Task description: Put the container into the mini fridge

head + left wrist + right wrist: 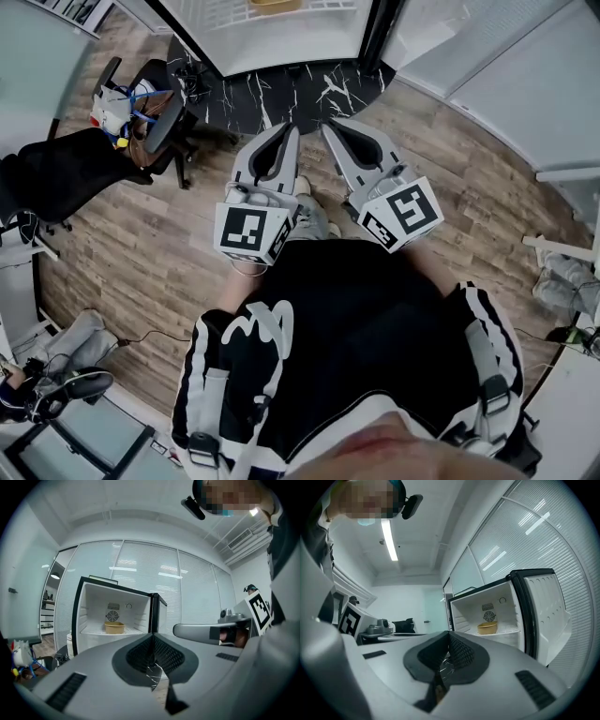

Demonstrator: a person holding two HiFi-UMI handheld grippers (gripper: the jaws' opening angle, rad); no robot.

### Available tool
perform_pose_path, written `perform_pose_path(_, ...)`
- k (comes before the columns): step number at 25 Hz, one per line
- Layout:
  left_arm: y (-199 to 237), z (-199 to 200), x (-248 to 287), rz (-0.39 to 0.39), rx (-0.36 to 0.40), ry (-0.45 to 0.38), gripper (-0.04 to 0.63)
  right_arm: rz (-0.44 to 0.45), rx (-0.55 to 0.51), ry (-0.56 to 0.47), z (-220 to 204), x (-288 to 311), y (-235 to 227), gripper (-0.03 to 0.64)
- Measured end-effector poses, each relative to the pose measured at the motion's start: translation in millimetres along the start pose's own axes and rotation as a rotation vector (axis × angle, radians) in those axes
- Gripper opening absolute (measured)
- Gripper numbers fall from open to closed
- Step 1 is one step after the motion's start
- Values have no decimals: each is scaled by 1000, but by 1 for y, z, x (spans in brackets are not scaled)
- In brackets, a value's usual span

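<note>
The mini fridge [93, 616] stands open, and a tan bowl-like container [114, 627] sits on its white shelf under a small round fan. The right gripper view shows the same container [487, 628] inside the fridge [464, 616], with the fridge door [546, 616] swung out to the right. In the head view my left gripper [289, 129] and right gripper [330, 127] are side by side, level, pointing at the fridge [281, 37]. Both are shut with nothing between the jaws and stay a short way off the fridge. The container's rim [275, 5] peeks in at the top edge.
A black marble-patterned mat [281, 89] lies under the fridge on the wood floor. A black office chair [155, 122] with a white bag on it stands at the left. Glass walls with blinds [187, 588] stand behind the fridge. A white desk edge [572, 412] is at the lower right.
</note>
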State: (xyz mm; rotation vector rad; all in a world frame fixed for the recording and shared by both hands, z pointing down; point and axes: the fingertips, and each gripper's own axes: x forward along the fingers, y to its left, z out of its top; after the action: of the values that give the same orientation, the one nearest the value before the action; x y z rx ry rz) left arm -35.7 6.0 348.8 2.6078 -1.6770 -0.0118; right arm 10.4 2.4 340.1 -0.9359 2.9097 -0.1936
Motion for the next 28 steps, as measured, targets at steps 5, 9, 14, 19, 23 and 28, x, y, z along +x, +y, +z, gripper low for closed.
perform_pose_path(5,-5,-1,-5,9,0,-1,12,6,-1,5,-2,-7,3,11)
perform_pose_path(9,-8,-2,-8,17,2,-2,12,16,-2,12,-5,-9,5,11)
perform_pose_path(14,-7,-3,-8,23,-3,-3,12,22,-4,13,-6,-10,6,11)
perform_pose_path(19,-10,-6,-6,20,-1,4,12,21,-36,11,-6,-11,9,11)
perform_pose_path(23,-8,-6,-6,20,0,5,12,29,-21,10,-7,-9,11,11)
perform_pose_path(28,-6,-6,-7,24,1,8,12,33,-16,10,-7,-6,12,11)
